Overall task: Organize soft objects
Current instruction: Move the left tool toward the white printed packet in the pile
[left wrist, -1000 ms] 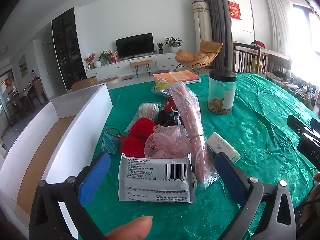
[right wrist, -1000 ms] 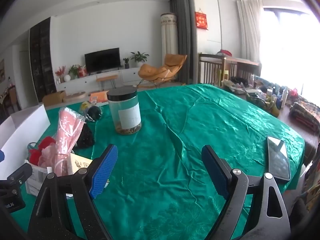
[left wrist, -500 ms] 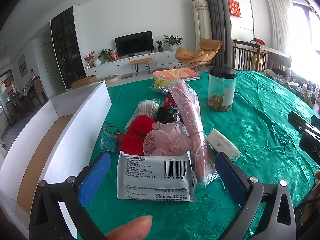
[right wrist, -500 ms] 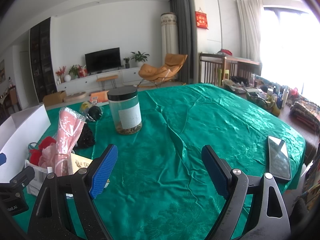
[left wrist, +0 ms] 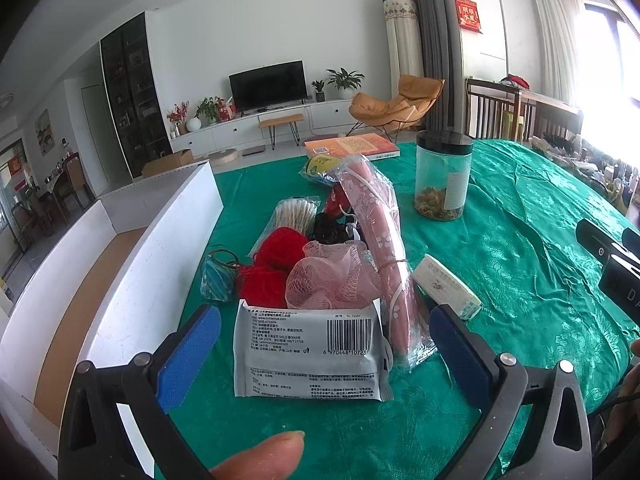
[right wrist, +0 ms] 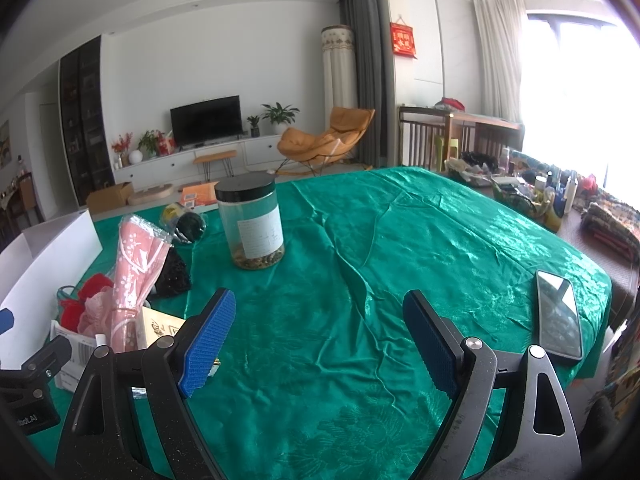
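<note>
A pile of soft things lies on the green tablecloth (left wrist: 520, 264). A white wipes packet (left wrist: 310, 350) lies nearest, between the tips of my open left gripper (left wrist: 320, 352). Behind it are a pink mesh puff (left wrist: 332, 280), red yarn (left wrist: 276, 264), a bagged pink cloth roll (left wrist: 384, 232), a small teal pouch (left wrist: 216, 276) and a bag of cotton swabs (left wrist: 292, 212). My right gripper (right wrist: 320, 340) is open and empty over bare cloth, with the pile (right wrist: 116, 292) at its left.
An open white box (left wrist: 132, 264) with a brown floor stands left of the pile. A black-lidded jar (left wrist: 442, 176) stands behind the pile. A small white box (left wrist: 446, 286) lies right of it. A phone (right wrist: 558, 314) lies near the table's right edge. A book (left wrist: 352, 146) lies at the far edge.
My left gripper has crept forward, so the wipes packet now sits a little closer between its fingers. The right gripper has barely moved.
</note>
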`<state>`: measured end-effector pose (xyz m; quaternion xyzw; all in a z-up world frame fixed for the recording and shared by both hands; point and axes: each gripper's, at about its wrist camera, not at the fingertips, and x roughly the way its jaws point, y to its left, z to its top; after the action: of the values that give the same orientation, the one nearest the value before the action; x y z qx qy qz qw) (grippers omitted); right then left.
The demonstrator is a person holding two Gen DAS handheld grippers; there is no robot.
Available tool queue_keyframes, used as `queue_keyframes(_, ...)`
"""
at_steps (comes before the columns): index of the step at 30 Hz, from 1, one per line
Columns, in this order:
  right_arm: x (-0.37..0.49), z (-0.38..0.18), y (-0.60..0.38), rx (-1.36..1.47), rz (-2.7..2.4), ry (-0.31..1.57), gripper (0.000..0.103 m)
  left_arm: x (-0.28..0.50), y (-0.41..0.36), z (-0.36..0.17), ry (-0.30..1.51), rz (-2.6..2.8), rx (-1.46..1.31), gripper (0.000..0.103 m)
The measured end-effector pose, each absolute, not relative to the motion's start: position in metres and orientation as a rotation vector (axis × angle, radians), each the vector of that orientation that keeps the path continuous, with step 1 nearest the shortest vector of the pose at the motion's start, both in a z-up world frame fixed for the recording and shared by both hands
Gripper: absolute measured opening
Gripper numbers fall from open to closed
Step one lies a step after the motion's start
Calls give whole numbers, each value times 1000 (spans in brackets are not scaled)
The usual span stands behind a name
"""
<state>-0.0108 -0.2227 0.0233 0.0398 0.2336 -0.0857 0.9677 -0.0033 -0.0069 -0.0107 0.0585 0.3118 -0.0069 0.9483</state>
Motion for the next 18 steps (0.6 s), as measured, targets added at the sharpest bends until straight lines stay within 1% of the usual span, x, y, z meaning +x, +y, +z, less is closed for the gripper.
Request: queue_keyframes(18,-11,24,-224,83,-172,473,88,-4,-7,-12,641,-15,120,103)
